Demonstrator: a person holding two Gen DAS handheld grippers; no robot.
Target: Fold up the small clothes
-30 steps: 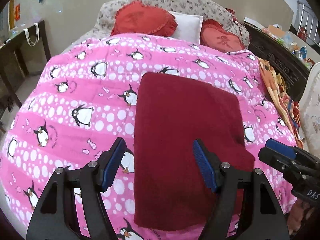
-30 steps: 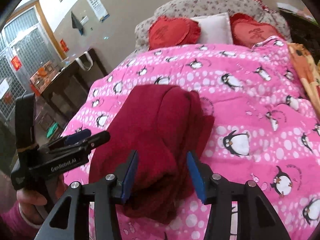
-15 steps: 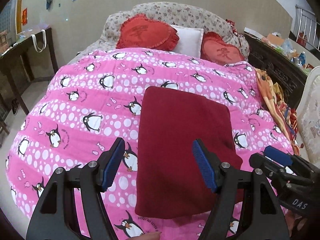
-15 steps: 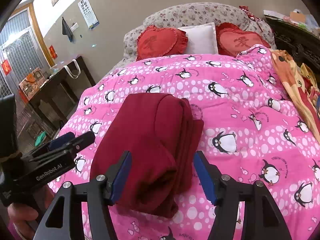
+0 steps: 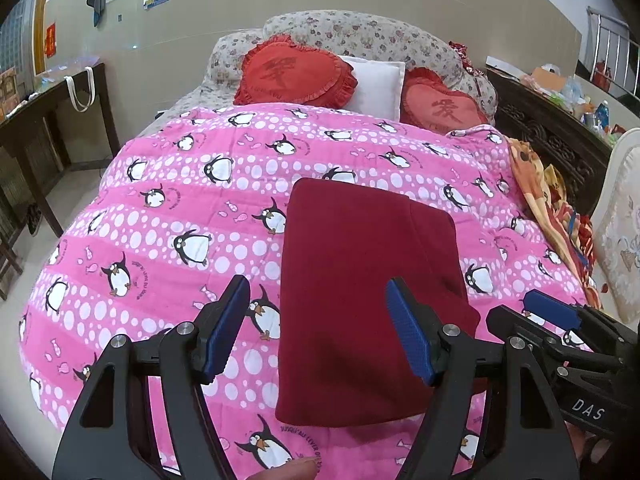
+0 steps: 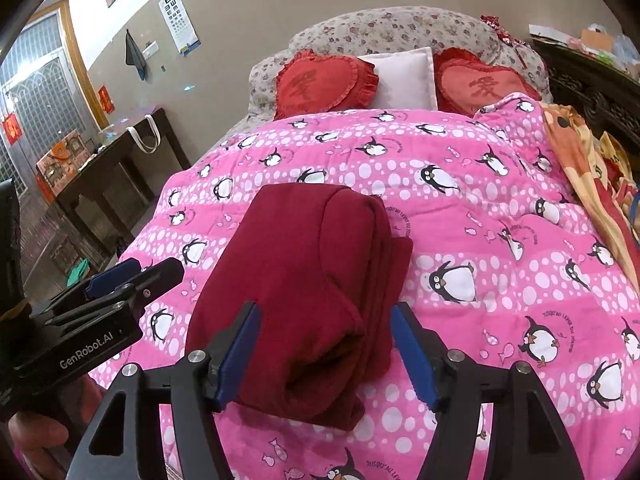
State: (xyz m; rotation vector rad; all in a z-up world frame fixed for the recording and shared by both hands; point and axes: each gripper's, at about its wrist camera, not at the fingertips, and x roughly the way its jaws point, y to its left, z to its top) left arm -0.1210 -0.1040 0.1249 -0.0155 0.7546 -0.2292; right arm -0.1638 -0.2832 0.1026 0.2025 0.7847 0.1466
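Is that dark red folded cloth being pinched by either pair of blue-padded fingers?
No. The dark red folded cloth lies free on the pink penguin quilt, with the right gripper and left gripper both open above it.

Maroon garment [image 5: 360, 280] soft matt cloth; penguin quilt [image 5: 168, 216] stitched cotton, matt.

My left tongs [image 6: 120, 280] read "GenRobot.AI"; my right tongs [image 5: 560, 316] read "DAS"; the penguin quilt [image 6: 500, 240] reads "JUSQU'AU LEVER DU".
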